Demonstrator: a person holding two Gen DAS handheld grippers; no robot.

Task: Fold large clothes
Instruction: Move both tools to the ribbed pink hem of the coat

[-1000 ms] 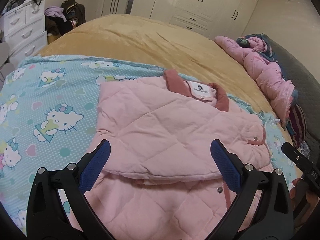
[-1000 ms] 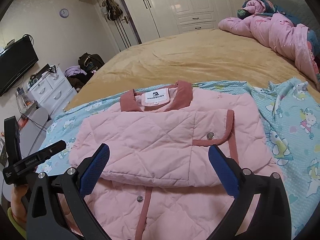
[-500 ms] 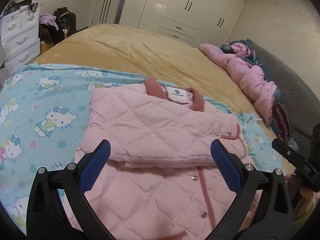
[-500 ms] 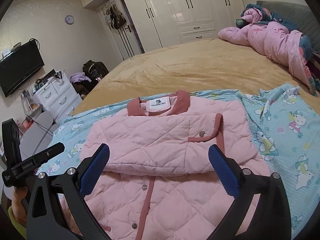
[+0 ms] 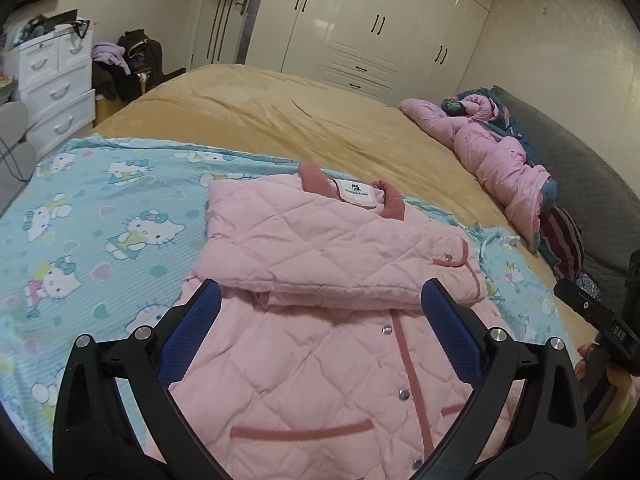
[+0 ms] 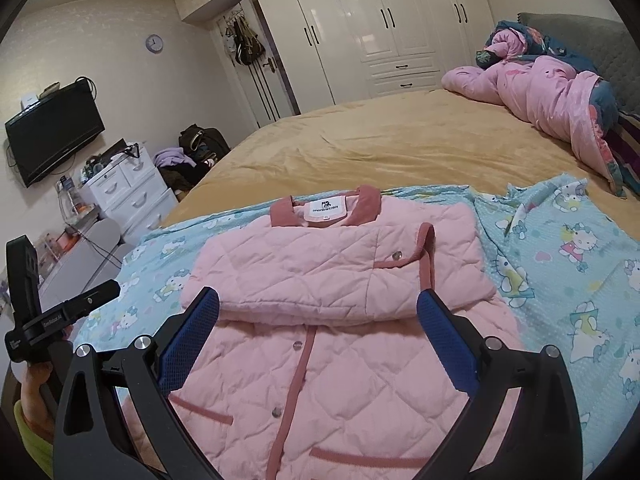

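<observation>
Both the left gripper [image 5: 320,312] and right gripper [image 6: 318,316] hang spread wide, empty, above the pink jacket [image 5: 320,248]; its hem is cut off below.

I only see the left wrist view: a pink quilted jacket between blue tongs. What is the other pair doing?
Observer: The right tongs are open, holding nothing, over the pink quilted jacket.
Visitor: Who holds the left tongs?
Observer: A hand with a yellow-green sleeve grips their black handle.
Visitor: Anything on the wall left of the wardrobe?
Observer: A round wall clock.
</observation>
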